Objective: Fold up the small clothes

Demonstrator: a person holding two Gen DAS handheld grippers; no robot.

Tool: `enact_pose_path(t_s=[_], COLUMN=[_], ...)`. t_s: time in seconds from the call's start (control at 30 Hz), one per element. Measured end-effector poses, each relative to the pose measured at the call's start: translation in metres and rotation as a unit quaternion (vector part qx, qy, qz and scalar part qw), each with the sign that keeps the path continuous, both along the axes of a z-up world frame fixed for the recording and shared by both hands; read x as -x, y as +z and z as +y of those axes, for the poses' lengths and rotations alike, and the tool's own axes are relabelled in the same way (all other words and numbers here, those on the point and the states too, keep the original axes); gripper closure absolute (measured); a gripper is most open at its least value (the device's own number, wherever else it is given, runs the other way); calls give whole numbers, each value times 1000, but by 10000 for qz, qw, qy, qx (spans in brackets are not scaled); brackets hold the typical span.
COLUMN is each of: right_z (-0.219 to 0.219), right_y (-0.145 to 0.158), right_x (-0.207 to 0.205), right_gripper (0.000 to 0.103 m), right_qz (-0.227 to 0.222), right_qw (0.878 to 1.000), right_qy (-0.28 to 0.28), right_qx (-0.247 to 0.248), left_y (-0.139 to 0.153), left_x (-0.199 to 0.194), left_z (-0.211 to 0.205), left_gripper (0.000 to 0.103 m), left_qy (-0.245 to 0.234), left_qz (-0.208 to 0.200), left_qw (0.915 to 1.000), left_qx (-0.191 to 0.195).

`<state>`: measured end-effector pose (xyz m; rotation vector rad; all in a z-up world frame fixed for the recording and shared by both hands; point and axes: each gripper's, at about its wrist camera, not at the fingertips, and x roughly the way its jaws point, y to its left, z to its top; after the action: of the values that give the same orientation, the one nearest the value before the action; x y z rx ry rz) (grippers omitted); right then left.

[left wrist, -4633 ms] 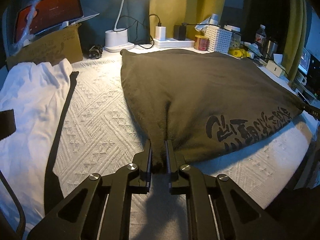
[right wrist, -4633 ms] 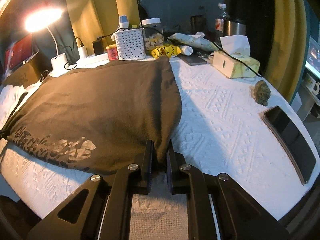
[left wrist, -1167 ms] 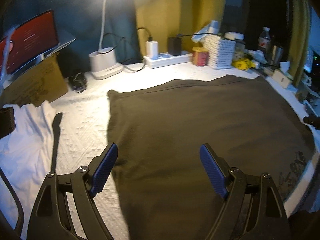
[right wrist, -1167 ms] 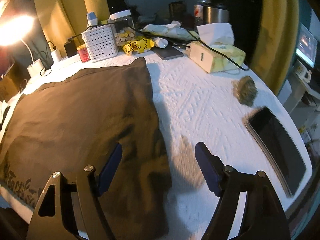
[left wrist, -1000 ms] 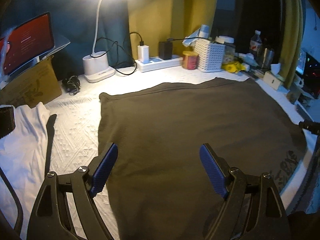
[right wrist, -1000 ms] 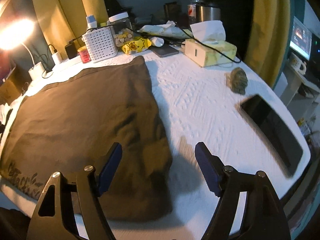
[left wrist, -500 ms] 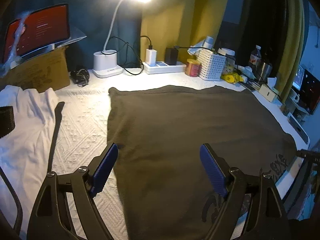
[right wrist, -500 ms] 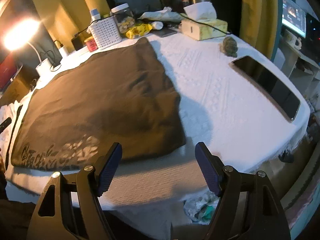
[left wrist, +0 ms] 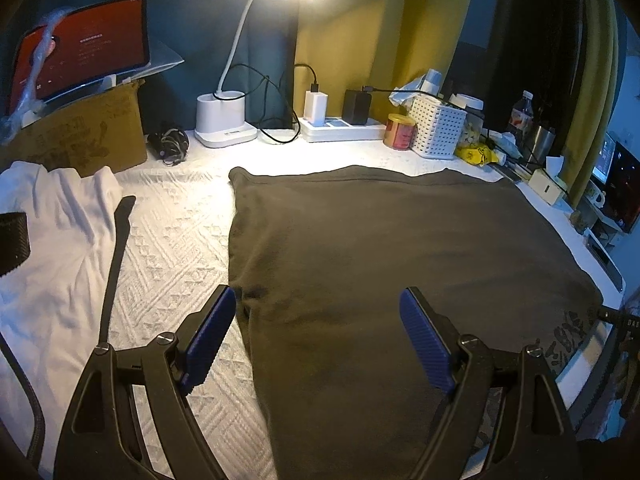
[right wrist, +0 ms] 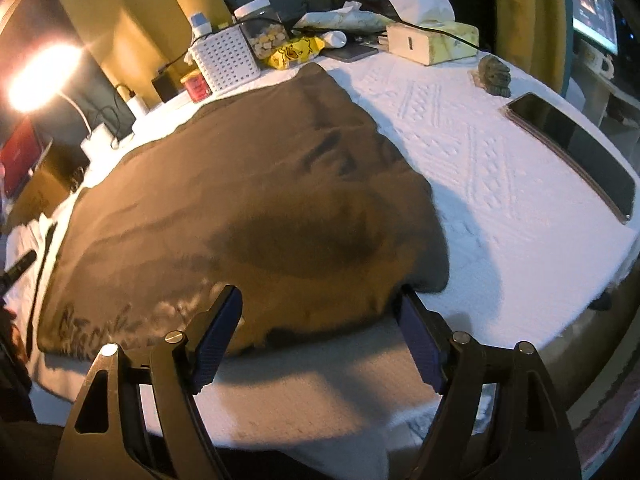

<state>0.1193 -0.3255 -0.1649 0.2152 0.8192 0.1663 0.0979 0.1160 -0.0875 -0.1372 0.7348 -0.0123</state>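
The left gripper (left wrist: 316, 336) is hovering with its jaws spread wide and nothing between the pads, above the near left part of the brown garment (left wrist: 392, 248). The right gripper (right wrist: 320, 332) is likewise standing released, its blue pads (right wrist: 418, 344) straddling the garment's near right corner (right wrist: 424, 276) without pressing on it.

The brown garment (right wrist: 248, 184) is lying flat on the white textured cover (left wrist: 172, 240) of the desk, filling most of its middle, with a printed pattern (right wrist: 100, 320) running along the near edge. To its left, a white garment (left wrist: 56, 240) is lying crumpled near the desk's left edge, a dark strap (left wrist: 116, 252) resting beside it. Toward the right edge, a dark tablet (right wrist: 572, 148) is lying flat, and a small brownish lump (right wrist: 494, 74) is sitting just beyond it.

Along the far edge, a lit desk lamp (left wrist: 228, 120) is shining beside a power strip (left wrist: 340, 128), a red tin (left wrist: 400, 132) and a white perforated basket (left wrist: 438, 130). A tissue box (right wrist: 436, 38) is sitting at the far right corner, and a cardboard box (left wrist: 76, 136) bearing a red-screened tablet (left wrist: 80, 44) is standing at the far left.
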Motion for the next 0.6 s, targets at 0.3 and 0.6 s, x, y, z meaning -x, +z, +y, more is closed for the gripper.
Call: enact_pose_path(t_s=[0.3,0.6], right_z=[12,26], right_y=[4,9], right_x=[-35,-74], right_gripper=[22,22], right_qz=[-80,-122], right_qw=[9999,9999], right_qy=[-50,5], right_qx=[-90,-71], left_y=[-3,-9], left_x=[-20,-42], left_z=[11,19], left_gripper=[20,20], left_qy=[54,73], left_qz=[134,317], left_qw=[9999,9994], left_qx=[-52,-74])
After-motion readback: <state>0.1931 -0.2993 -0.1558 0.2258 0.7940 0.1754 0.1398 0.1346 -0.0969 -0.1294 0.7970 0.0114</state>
